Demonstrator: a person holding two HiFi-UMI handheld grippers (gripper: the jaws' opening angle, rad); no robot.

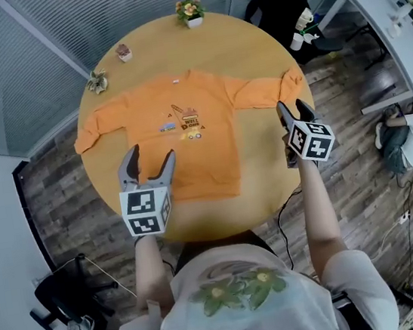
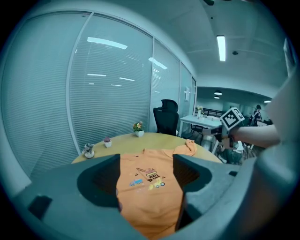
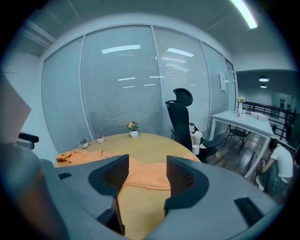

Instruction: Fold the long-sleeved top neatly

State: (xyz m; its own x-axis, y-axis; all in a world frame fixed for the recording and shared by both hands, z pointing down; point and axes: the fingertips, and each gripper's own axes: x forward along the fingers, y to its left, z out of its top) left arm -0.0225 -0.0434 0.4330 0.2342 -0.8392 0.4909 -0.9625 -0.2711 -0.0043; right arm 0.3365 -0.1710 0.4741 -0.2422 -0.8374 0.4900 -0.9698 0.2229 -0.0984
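L gripper (image 1: 152, 154) at 7 o'clock, jaws apart, empty, over hem of orange top (image 1: 187, 136). R gripper (image 1: 290, 104) at 3 o'clock, jaws apart, empty, by sleeve (image 1: 261, 93). Top flat, print up, mid round table (image 1: 251, 47). Small potted plants (image 1: 190, 10) at 11-12 o'clock, far edge.

round wooden table (image 1: 252, 55), orange top (image 1: 187, 136), 3 potted plants (image 1: 189, 10)

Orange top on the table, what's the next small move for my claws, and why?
Probably lower the right claw onto the right-hand sleeve and pinch it, to fold it inward. The orange top lies flat, sleeves out; the left claw and the right are open and empty, the right nearest that sleeve's cuff.
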